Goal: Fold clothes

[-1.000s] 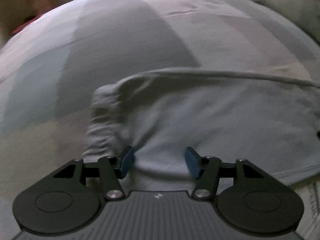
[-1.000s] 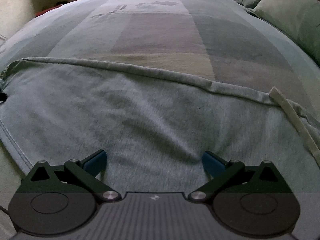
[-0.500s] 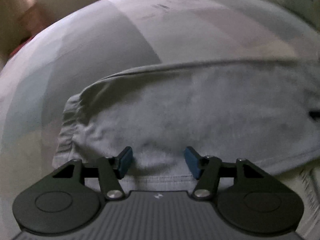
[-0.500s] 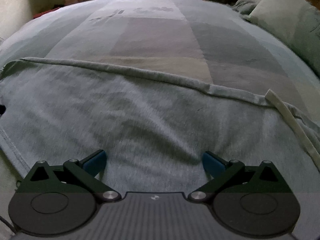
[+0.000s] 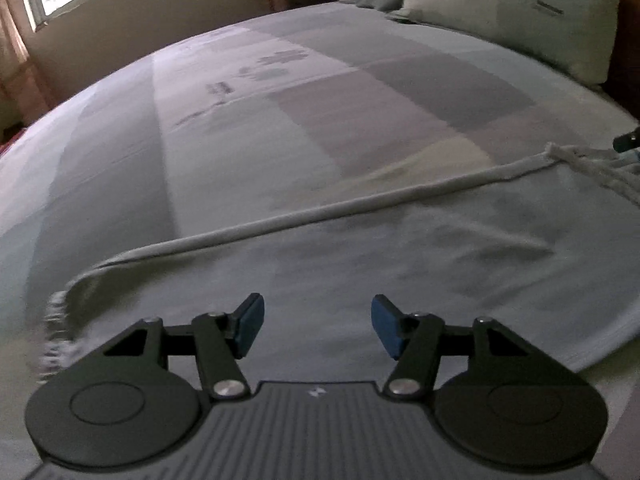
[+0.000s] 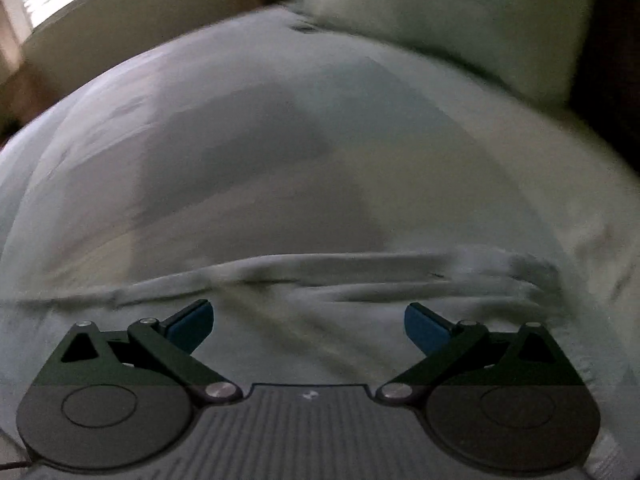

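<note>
Ahead of both your grippers stretches the bed [image 5: 248, 128], its cover a smooth woven sheet printed in broad rectangular patches of grey, mauve and cream, with a faint dark motif far ahead of your left gripper. At the far right of that gripper, two pillows [image 5: 520, 12] lean at the head of the bed, one large, pale and boxy, one smaller and greyer beside it.

Directly under and ahead of your left gripper lies the one garment [image 5: 400, 264], a soft light-grey knit spread flat on the cover. Its far edge is a thick rolled fold running from near your left fingers away to the right. A ribbed, gathered cuff [image 5: 56, 332] sits just left of the gripper, and a pale flat drawstring [image 5: 592, 172] lies at the far right end. In the right wrist view the same cloth is blurred, bunched in long creases just beyond your fingers.

Your left gripper [image 5: 316, 326] stands partly open, its two blue pads [image 5: 250, 322] apart, nothing between them; whether they touch the cloth below I cannot tell. Your right gripper [image 6: 308, 326] is spread wider, its blue pads [image 6: 424, 328] well apart and gripping nothing, with cloth beneath them.
</note>
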